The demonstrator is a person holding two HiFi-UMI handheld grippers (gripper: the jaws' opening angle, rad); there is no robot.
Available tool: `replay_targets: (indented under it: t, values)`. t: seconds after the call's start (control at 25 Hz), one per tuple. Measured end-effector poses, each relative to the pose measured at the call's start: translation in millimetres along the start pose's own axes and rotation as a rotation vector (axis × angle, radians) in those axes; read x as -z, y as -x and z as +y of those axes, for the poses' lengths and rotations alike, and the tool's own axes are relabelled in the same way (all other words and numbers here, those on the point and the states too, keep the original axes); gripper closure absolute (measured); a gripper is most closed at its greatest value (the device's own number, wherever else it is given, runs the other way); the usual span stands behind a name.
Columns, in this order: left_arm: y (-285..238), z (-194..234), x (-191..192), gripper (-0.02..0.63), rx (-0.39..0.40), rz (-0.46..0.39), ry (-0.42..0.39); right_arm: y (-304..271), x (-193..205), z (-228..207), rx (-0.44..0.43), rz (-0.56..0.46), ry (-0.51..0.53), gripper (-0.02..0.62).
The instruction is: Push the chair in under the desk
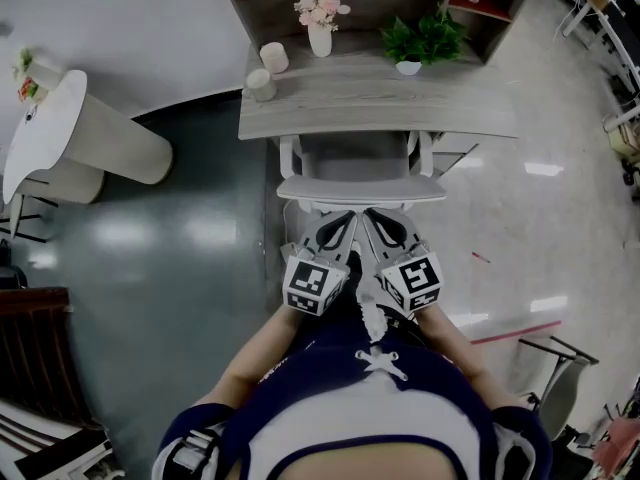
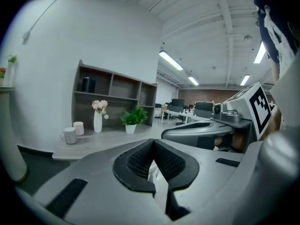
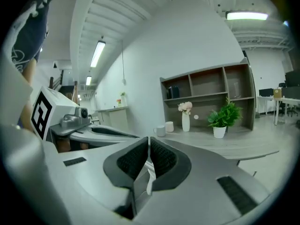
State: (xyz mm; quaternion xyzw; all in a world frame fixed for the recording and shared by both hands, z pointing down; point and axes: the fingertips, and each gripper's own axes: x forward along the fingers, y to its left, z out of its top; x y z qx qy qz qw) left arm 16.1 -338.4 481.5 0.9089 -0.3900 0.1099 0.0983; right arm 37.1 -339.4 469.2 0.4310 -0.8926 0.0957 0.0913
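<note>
White is the chair [image 1: 360, 190], and it stands right in front of the person. Its seat is tucked under the grey wood desk [image 1: 470, 108]. Only its back sticks out, just beside the desk's near edge, so I think the job is almost done, or done.

The left gripper [image 1: 346, 218] and the right gripper [image 1: 372, 216] sit side by side, close to the person's body and near the top of the chair back. I cannot tell if they touch it. They look a bit above it.

In the left gripper view, the left gripper [image 2: 153, 146] has its two dark pads pressed together, with nothing held. In the right gripper view, the right gripper [image 3: 149, 144] is pinched shut too, with only a thin slit and nothing in it.

Shut claws are good for pushing. If the chair needs one more push, both tips should press on the top of the chair back, one on each side of the middle. Then the chair goes straight and does not turn.

The push should be slow and soft. On the desk stand a vase of flowers [image 1: 320, 28], a green plant [image 1: 422, 40] and two cups [image 1: 262, 84]. A hard bump could shake the desk and tip them over.

The chair's side arms must slide under the desk top. If they catch on the edge, stop pushing.
</note>
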Motion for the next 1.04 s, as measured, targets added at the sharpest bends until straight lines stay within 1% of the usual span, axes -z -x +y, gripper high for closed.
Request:
replay_targets:
  t: [0.08, 0.2, 0.44, 0.68, 1.04]
  values:
    - [4, -6, 2, 0.597, 0.001, -0.001, -0.007, 9, -3, 3, 0.006, -0.027, -0.027, 0.577]
    - [11, -13, 8, 0.597, -0.002, 0.004, -0.013, 17, -2, 10, 0.003, -0.038, -0.038, 0.578]
    - [27, -28, 13, 0.597, -0.005, 0.021, -0.029, 28, 7, 21, -0.009, -0.023, -0.040, 0.578]
    - [42, -43, 23, 0.597, -0.012, 0.018, -0.016, 44, 15, 37, -0.028, -0.031, -0.045, 0.578]
    - [64, -60, 40, 0.597, -0.017, 0.025, 0.000, 60, 34, 60, -0.052, 0.005, -0.040, 0.578]
